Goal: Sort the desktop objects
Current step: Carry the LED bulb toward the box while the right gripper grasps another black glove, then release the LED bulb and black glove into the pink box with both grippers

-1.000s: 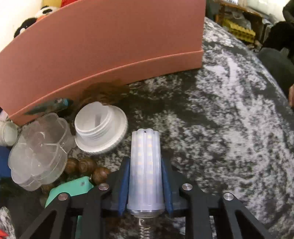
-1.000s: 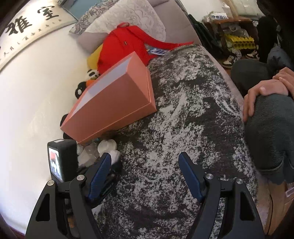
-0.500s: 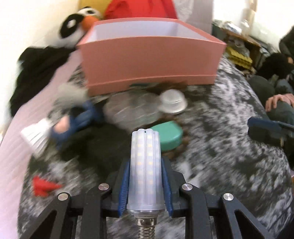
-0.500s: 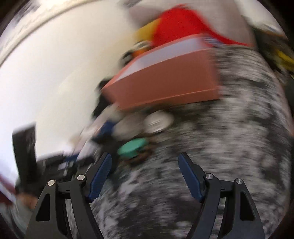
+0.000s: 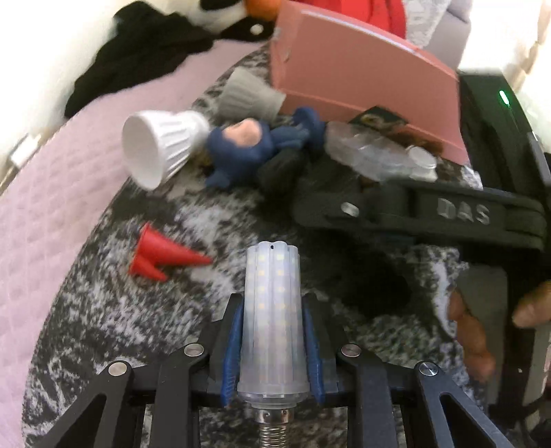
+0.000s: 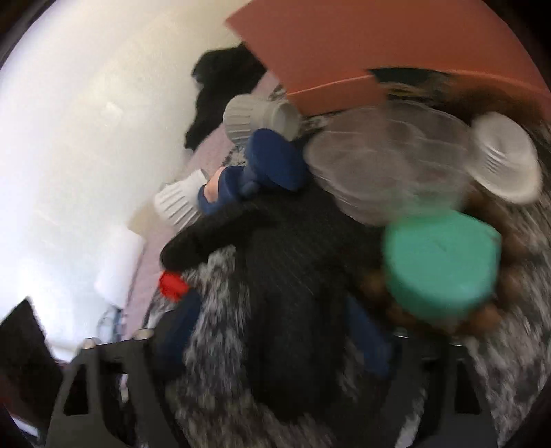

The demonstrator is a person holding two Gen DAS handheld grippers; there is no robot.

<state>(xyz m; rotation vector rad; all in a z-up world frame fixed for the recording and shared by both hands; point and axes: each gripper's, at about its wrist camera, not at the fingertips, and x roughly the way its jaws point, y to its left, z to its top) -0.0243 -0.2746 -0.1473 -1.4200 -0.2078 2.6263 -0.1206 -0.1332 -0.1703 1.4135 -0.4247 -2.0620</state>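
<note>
One item in hand | left gripper (image 5: 272,348) is clenching LED corn bulb (image 5: 272,310) | right gripper (image 6: 272,344) is opening over black cloth (image 6: 286,275), gripping nothing | most clutter is still lying beside pink box (image 5: 361,72), unsorted

Clamped frosted LED bulb (image 5: 272,317) (base rearward)

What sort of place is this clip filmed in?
Probably a home bedroom or living room, not a desk: a pink quilted cover, a speckled blanket bearing the clutter, and a plush toy against the wall.
</note>
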